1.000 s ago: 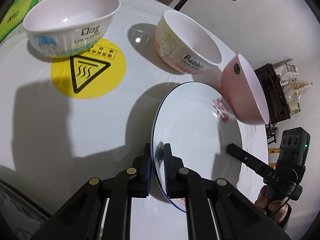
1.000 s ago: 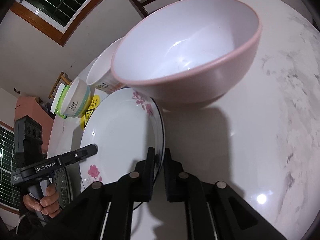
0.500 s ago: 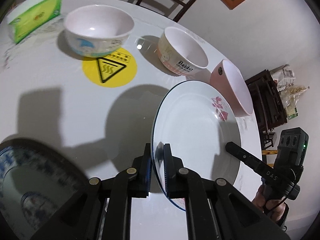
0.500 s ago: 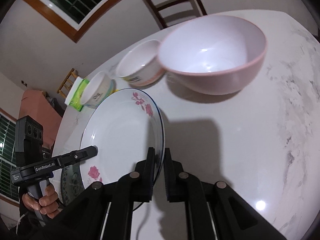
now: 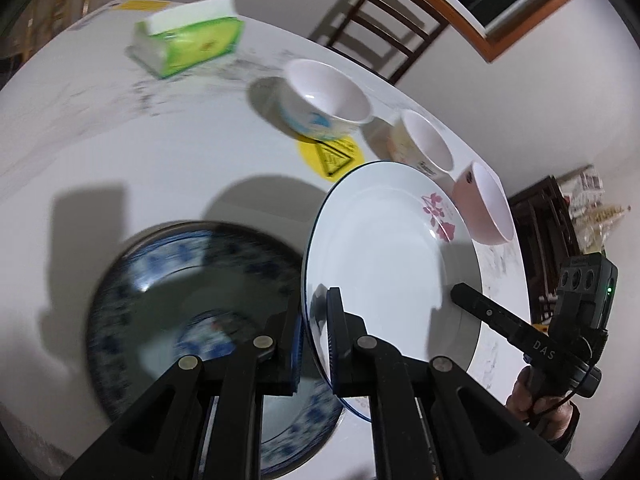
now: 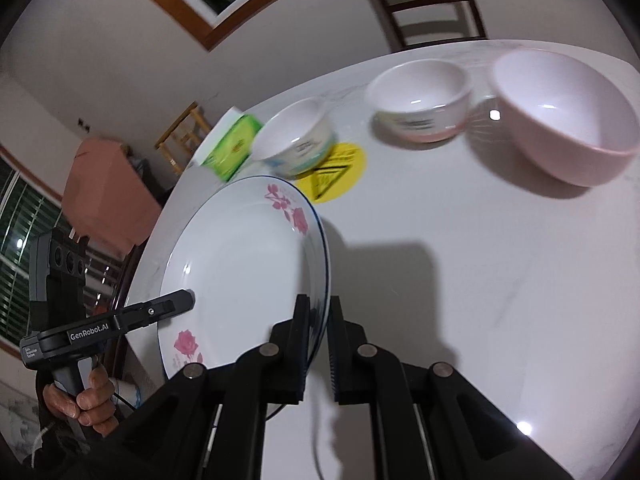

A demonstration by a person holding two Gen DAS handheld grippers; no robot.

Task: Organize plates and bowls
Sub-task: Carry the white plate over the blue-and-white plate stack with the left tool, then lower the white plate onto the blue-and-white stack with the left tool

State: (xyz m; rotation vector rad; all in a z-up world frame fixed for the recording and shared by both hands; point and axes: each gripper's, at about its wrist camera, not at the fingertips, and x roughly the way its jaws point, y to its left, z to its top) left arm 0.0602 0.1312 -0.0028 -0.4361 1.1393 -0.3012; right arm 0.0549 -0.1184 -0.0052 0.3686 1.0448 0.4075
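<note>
Grippers pinching opposite rims of white rose plate (image 5: 384,264): left gripper (image 5: 316,340) bottom centre, right gripper (image 6: 318,340) likewise. Hovering tilted beside blue-patterned plate (image 5: 160,292), lower left; likely heading there.

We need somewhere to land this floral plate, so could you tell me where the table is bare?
Bare table lies right of the floral plate, in front of the pink bowl. Crowded: the bowl row and the blue patterned plate.
</note>
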